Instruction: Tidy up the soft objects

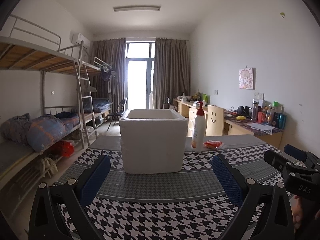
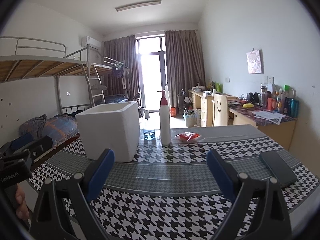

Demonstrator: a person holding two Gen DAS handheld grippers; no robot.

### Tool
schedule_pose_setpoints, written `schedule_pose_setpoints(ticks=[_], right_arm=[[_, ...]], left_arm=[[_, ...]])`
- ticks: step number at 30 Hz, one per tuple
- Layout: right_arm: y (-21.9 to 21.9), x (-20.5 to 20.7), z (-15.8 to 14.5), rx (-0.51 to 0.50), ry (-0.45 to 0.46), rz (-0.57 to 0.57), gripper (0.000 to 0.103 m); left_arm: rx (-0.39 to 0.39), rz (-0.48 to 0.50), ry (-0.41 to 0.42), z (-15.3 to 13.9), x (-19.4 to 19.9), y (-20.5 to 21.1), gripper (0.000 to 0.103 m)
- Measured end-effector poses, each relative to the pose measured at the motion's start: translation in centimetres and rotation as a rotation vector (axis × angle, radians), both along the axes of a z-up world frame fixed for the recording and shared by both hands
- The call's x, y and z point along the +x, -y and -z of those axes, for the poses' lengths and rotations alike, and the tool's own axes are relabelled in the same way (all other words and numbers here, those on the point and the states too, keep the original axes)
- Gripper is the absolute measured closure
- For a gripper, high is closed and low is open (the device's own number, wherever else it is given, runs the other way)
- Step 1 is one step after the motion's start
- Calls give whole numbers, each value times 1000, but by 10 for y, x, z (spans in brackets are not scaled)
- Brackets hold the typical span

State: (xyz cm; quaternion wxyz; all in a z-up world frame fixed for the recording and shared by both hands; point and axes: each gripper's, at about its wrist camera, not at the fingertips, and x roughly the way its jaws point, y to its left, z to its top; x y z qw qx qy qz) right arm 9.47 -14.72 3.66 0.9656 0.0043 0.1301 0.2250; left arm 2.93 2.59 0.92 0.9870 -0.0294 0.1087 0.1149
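Note:
A white foam box stands open-topped on the houndstooth table; it also shows in the right wrist view. A red soft packet in clear wrap lies behind it to the right, also in the right wrist view. My left gripper is open and empty, in front of the box. My right gripper is open and empty, right of the box; it also shows at the right edge of the left wrist view.
A white pump bottle stands next to the packet, also in the right wrist view. A small glass jar sits behind the box. A black phone lies at the right. Bunk beds stand left, desks right.

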Motion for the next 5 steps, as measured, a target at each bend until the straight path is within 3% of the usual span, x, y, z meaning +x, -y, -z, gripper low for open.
schedule_pose_setpoints(ticks=[5], right_arm=[[0,2,1,1,-10,1,7]], left_arm=[[3,-4,-1,1,-2,0,1]])
